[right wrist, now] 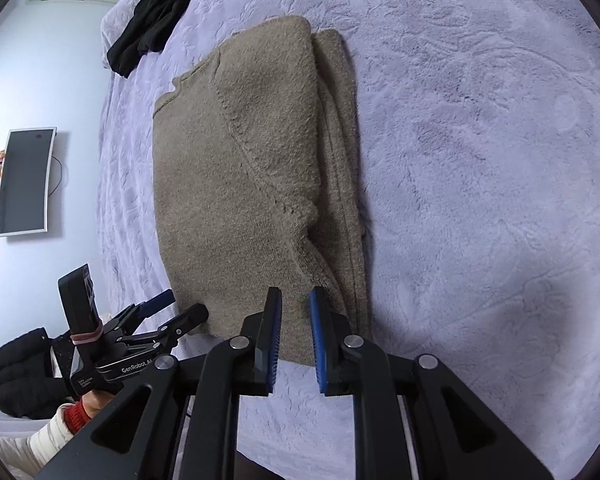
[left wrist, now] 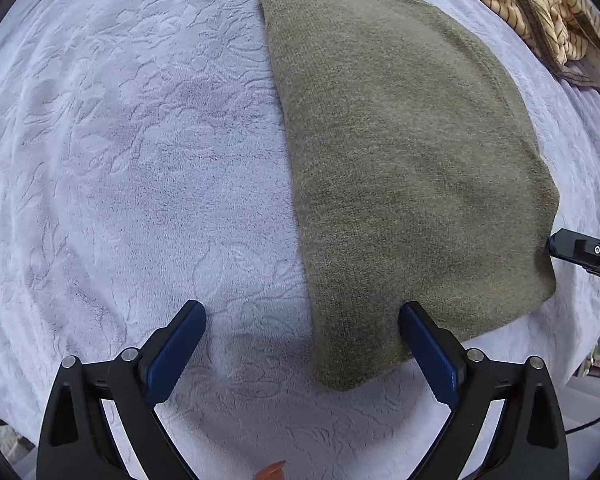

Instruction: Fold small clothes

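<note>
A folded olive-green knitted sweater lies flat on the pale lilac bedspread. My left gripper points straight down over the sweater's near corner, its jaws wide open: one blue pad is over bare bedspread, the other over the knit, and nothing is gripped. In the right wrist view the same sweater shows a folded sleeve layer along its right side. My right gripper hovers at its near edge, jaws a narrow gap apart with nothing between them. The left gripper also appears at that sweater's left corner.
A crumpled yellow striped garment lies at the far right of the bed. A black garment lies near the bed's far edge. A wall monitor and a black jacket are off to the left. A person's hand holds the left gripper.
</note>
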The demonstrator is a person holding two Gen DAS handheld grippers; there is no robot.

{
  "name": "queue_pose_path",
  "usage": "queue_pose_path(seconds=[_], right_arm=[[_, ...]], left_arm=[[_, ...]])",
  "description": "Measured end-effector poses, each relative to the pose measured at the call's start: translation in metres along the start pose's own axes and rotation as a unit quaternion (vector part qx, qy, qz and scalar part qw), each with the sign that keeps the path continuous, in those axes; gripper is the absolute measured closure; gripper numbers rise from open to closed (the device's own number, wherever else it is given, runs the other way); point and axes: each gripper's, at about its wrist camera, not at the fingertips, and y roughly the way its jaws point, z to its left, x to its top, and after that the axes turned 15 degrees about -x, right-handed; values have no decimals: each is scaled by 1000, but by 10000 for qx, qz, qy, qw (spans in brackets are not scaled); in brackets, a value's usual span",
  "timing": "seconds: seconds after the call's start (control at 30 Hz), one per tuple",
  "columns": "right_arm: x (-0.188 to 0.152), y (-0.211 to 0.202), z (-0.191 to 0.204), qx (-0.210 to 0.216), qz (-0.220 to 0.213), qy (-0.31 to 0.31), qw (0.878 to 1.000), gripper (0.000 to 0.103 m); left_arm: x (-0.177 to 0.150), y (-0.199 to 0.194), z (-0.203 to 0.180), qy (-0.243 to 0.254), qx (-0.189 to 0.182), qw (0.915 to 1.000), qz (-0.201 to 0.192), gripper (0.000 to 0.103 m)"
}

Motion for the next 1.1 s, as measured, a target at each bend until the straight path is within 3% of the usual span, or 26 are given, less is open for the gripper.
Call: queue_pose_path(seconds=[0.07,0.13,0.17,0.5,0.67,0.87,1.1], right_arm=[[3,-1,-2,-49,-16,-6,10000,74],[5,-3,-4,-134,-66,3,9999,35],[6,-5,-4,-130,-96,10,9999,33],[12,-9,-12,-229,-203,16,9995,24],[17,-11,-14,-250,-290,-30,9993,23],[25,-14,-17,-244,-285,-67,9993,23],[47,-17,-19,-120,-272,-202,9994,23]], left_arm=[[3,-2,-1,-6,-1,10000,-25,5],[8,-5,-3,-18,16,10000,-51,5],[10,-7,-1,-28,26,10000,-43,5],[21,-1,12,61,56,10000,34,1],[28,7,28,-460,-379,9977,314,1],[33,10,43,-553,-678,9950,482,1],[59,-20,52,-651,-1278,9896,-135,1]])
